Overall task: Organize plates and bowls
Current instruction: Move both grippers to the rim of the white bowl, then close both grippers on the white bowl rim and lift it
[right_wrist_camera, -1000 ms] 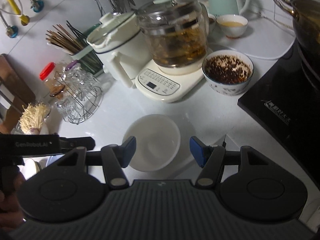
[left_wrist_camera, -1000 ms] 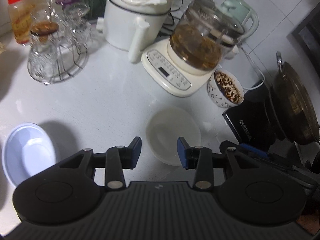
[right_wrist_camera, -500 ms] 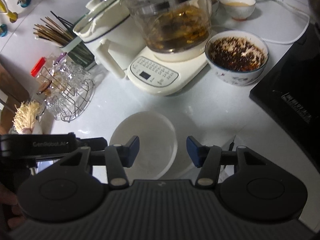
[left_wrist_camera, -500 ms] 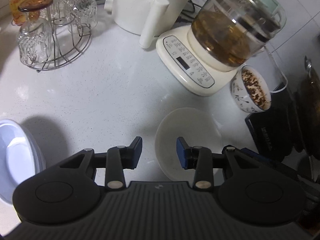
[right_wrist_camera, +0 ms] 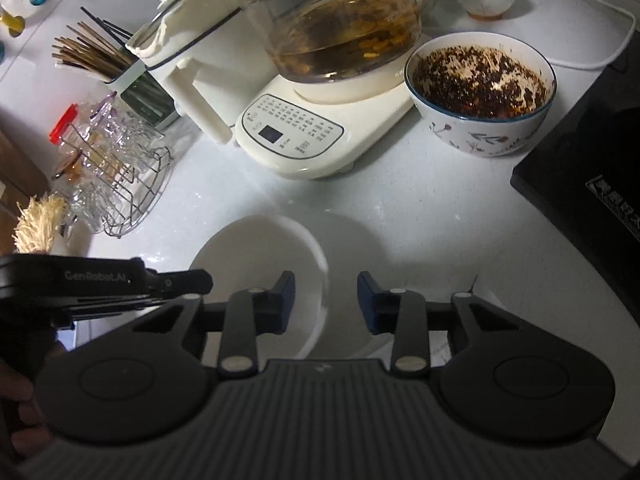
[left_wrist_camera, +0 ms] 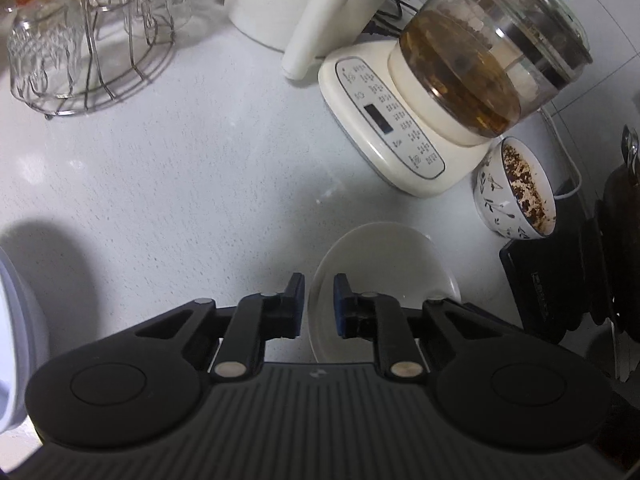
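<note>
A white bowl (left_wrist_camera: pixel 384 264) sits on the white counter, also in the right wrist view (right_wrist_camera: pixel 260 252). My left gripper (left_wrist_camera: pixel 319 304) straddles the bowl's left rim, its jaws narrowed around the rim with a small gap still showing. My right gripper (right_wrist_camera: pixel 326 304) is open, straddling the bowl's right rim without touching it. A pale blue plate (left_wrist_camera: pixel 12 344) lies at the far left edge. A patterned bowl with dark residue (left_wrist_camera: pixel 516 192) stands by the stove, also in the right wrist view (right_wrist_camera: pixel 480 92).
A glass kettle on a cream base (left_wrist_camera: pixel 440 92), a white pot (left_wrist_camera: pixel 304 4) and a wire rack of glasses (left_wrist_camera: pixel 88 40) line the back. A black induction hob (right_wrist_camera: pixel 592 164) is at right. Chopsticks (right_wrist_camera: pixel 96 56) stand at back left.
Both grippers moved forward and down onto the white bowl. My left jaws narrowed from open to nearly shut around the bowl's left rim.
</note>
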